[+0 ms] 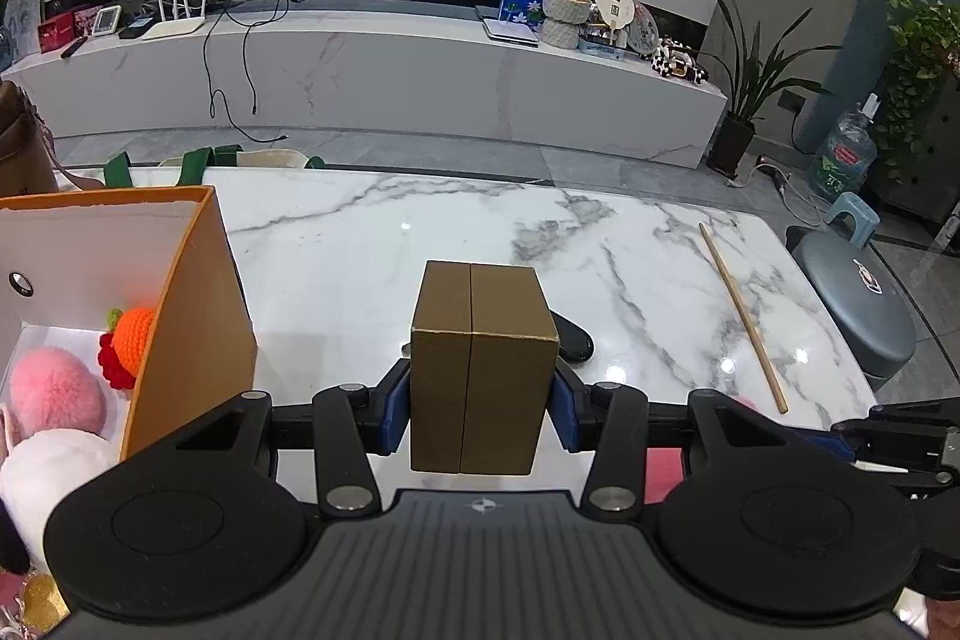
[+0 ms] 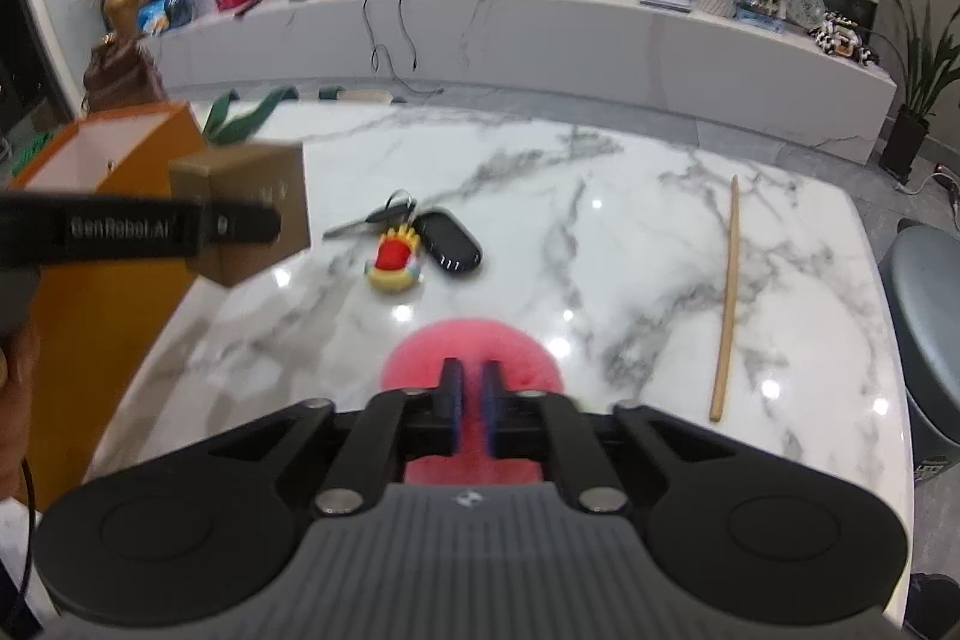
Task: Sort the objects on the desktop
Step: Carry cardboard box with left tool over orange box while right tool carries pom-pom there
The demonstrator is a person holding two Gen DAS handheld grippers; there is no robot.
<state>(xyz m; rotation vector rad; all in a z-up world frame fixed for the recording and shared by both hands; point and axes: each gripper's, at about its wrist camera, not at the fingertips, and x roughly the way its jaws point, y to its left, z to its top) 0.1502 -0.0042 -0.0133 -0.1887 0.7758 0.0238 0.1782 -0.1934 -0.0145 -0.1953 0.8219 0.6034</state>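
On the marble bench [image 1: 372, 220], the left hand-held gripper [image 1: 480, 400] clamps a brown box [image 1: 483, 370] between its blue pads, one pad on each side wall, the box upright with a seam running down its middle. From the right wrist view the same box [image 2: 258, 208] appears lifted clear of the bench, just beside the orange bin [image 2: 108, 244]. That bin [image 1: 180, 292] stands at the left edge of the bench, its open white interior holding a pink pompom [image 1: 54, 394], a white pompom [image 1: 48, 472] and an orange knitted toy [image 1: 135, 337] with a red part beside it.

The right hand-held gripper [image 2: 472, 400] has its fingers drawn close, pinching into a red pompom [image 2: 474, 346] that sits on the bench near the front edge; fluff shows around and between the pads, and blur hides whether the pompom is lifted.

Mid-bench lie a black fob [image 2: 447, 241], a key [image 2: 366, 220] touching it, and a small yellow and red toy [image 2: 394, 262] just beside both. A wooden stick [image 2: 726, 298] lies well apart on the right side, running front to back. A grey stool [image 1: 858, 304] stands past the right end of the bench
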